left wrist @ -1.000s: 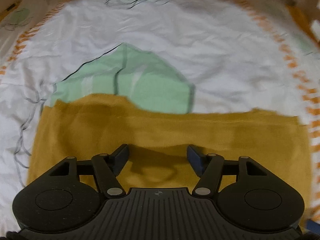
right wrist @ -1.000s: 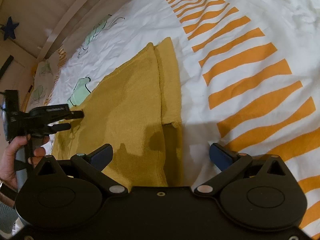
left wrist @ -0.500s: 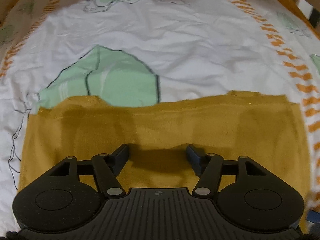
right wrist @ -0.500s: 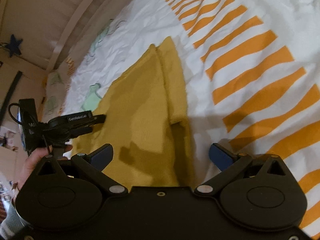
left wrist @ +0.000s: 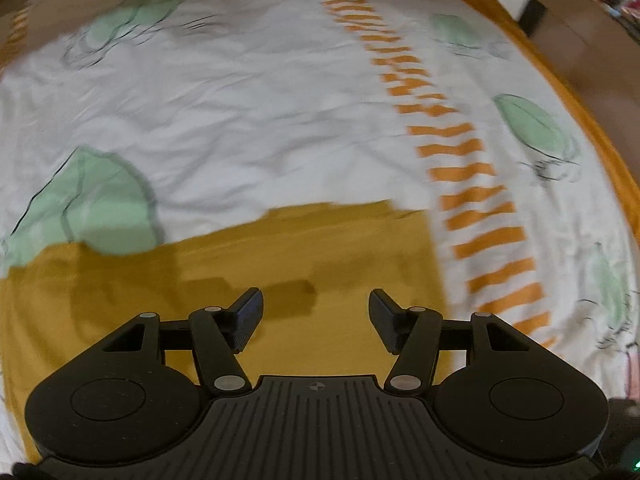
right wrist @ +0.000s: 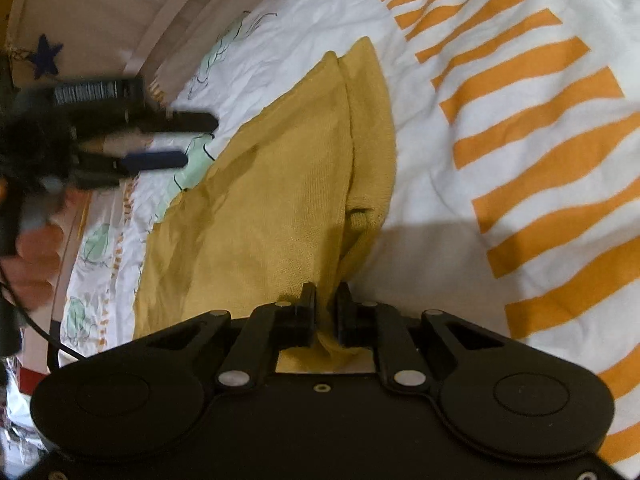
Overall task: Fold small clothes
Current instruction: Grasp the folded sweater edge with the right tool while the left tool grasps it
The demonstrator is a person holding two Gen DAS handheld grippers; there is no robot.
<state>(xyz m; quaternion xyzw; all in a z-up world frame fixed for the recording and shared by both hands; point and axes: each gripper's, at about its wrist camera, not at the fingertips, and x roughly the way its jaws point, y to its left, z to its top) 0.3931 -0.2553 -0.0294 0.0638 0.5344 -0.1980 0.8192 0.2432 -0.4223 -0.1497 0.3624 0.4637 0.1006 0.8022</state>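
A mustard-yellow knit garment (right wrist: 272, 200) lies on the bed with one side folded over along a lengthwise crease. My right gripper (right wrist: 326, 296) is closing on its near edge, and the pads pinch a bunched ridge of the cloth. In the left wrist view the same garment (left wrist: 240, 264) fills the lower left. My left gripper (left wrist: 315, 300) hovers open above it with nothing between the fingers. The right wrist view shows the left gripper (right wrist: 200, 140) lifted off the garment's far side, blurred, held by a hand (right wrist: 32, 256).
The bedsheet (left wrist: 240, 100) is white with orange stripe bands (right wrist: 540, 152) and green drawings (left wrist: 96, 208). A wooden bed frame (right wrist: 100, 8) with a blue star (right wrist: 46, 56) runs along the far side. More wooden frame (left wrist: 580, 40) shows beyond the sheet's edge.
My right gripper's jaws went from wide open to pinched on the garment's near edge. My left gripper lifted and swung away from the garment's far side, still open.
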